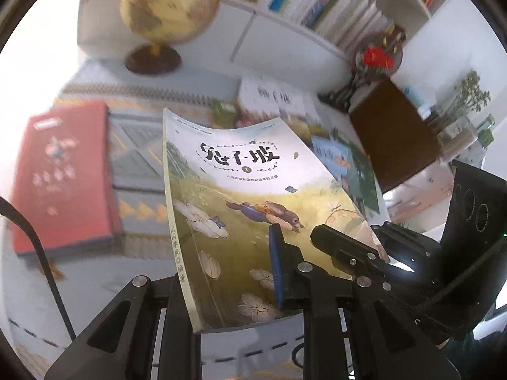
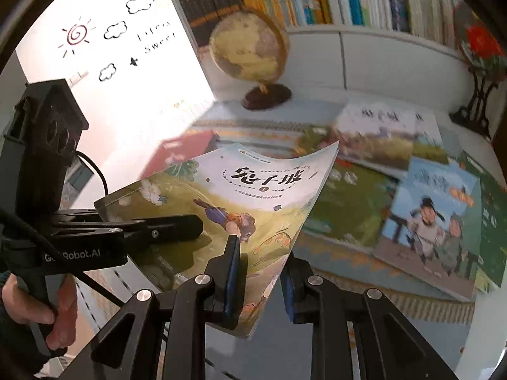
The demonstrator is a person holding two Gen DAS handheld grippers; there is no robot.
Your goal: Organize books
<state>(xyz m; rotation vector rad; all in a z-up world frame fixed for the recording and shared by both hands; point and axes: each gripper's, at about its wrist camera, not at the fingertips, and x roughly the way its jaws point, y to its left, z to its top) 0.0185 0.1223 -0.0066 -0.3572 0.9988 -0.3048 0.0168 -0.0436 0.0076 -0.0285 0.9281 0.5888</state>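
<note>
A thin paperback with a running rabbit on its cover (image 1: 240,190) (image 2: 253,196) hangs above the table, bowed and tilted, held between both grippers. My left gripper (image 1: 266,269) is shut on its lower part near the spine: one blue pad presses the cover, the other finger is hidden behind it. In the right wrist view the left gripper (image 2: 177,224) clamps the book's left side. My right gripper (image 2: 259,275) is shut on the book's lower right edge, pads on both faces. From the left wrist the right gripper (image 1: 345,243) reaches in from the right.
A red book (image 1: 63,177) lies on the patterned table runner (image 1: 139,212). Several picture books (image 2: 427,221) are spread on the table. Behind stand a globe (image 2: 250,50), a full bookshelf (image 1: 332,9), a flower ornament (image 1: 377,57) and a brown box (image 1: 393,136). A hand (image 2: 31,304) grips the left handle.
</note>
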